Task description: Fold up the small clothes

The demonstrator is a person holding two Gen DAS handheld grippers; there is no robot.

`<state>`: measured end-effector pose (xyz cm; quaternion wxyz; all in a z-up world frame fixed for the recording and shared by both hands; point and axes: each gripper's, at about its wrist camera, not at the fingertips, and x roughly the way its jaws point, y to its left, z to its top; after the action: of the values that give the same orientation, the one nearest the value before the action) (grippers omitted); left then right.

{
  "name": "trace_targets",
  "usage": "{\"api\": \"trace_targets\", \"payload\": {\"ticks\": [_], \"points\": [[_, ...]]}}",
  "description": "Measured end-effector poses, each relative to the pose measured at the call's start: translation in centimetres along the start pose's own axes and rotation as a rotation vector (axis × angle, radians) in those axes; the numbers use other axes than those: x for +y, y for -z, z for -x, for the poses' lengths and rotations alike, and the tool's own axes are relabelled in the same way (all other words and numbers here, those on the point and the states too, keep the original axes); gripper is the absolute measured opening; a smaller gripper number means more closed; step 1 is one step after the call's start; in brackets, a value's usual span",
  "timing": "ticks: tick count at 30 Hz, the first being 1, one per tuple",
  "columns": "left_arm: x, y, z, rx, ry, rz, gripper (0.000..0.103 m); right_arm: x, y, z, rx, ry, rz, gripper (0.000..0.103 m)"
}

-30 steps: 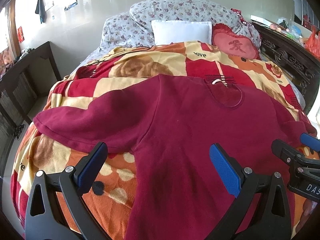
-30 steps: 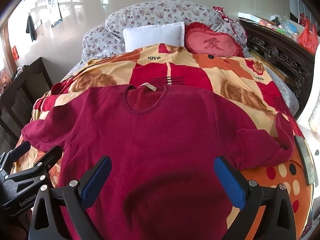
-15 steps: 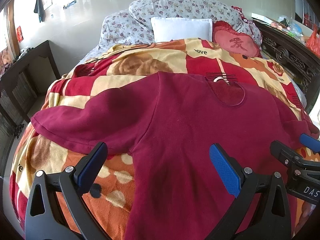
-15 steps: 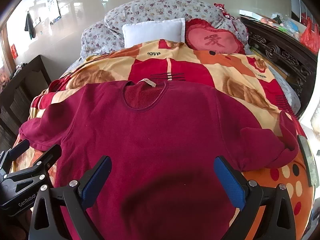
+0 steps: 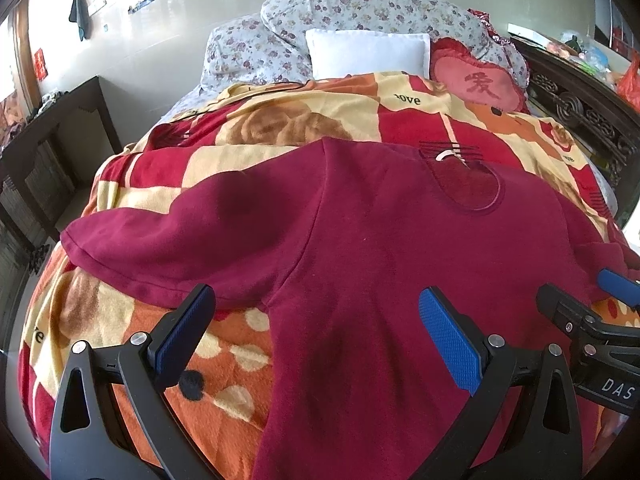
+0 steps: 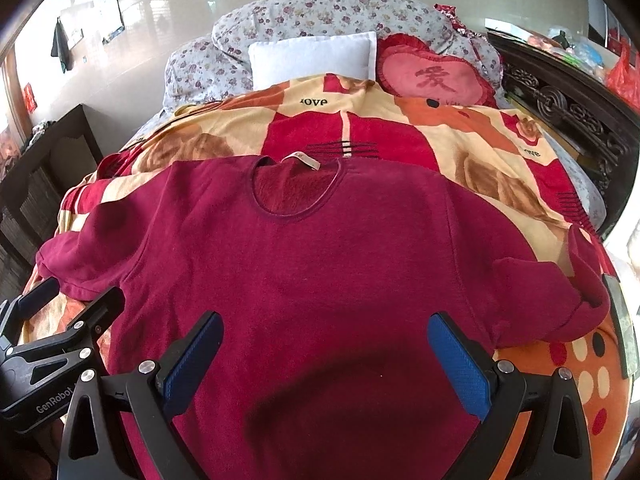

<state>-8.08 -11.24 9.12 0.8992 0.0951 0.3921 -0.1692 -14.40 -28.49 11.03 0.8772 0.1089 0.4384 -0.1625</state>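
Sweater (image 6: 320, 272) flat on blanket (image 6: 400, 128) | left gripper (image 5: 316, 332) wide, empty | right gripper (image 6: 324, 354) wide, empty

Sweater (image 5: 400, 240) apparently nearer (both views).

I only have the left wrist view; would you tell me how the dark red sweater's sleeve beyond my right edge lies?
Observer: That sleeve of the dark red fleece sweater is bunched and doubled over, not straight.
Operator: Is the right gripper holding it?
Observer: No, the right gripper is open over the sweater's lower body, empty.
Operator: Anything beside the sleeve?
Observer: A flat dark object lies by the patterned blanket's edge, past the cuff.
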Motion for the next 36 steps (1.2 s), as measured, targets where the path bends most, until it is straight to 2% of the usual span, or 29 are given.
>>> {"api": "trace_targets", "payload": {"ticks": [18,25,30,33,36], "points": [[0.3,0.1,-1.1,0.021,-0.002,0.015,0.102,0.7,-0.1,-1.3,0.02,0.0,0.004,0.101],[1.7,0.0,-1.2,0.033,0.002,0.044,0.102,1.3,-0.2,-2.0,0.028,-0.009,0.013,0.101],[5.3,-0.2,-1.3,0.052,0.01,0.103,0.102,2.2,-0.3,-2.4,0.033,-0.024,0.025,0.101],[8.8,-0.4,-1.5,0.065,0.007,0.164,0.102,2.7,-0.4,-2.6,0.035,-0.037,0.032,0.101],[13.3,-0.9,-1.7,0.06,-0.029,0.238,0.102,3.4,-0.4,-2.9,0.043,-0.051,0.04,0.101]]}}
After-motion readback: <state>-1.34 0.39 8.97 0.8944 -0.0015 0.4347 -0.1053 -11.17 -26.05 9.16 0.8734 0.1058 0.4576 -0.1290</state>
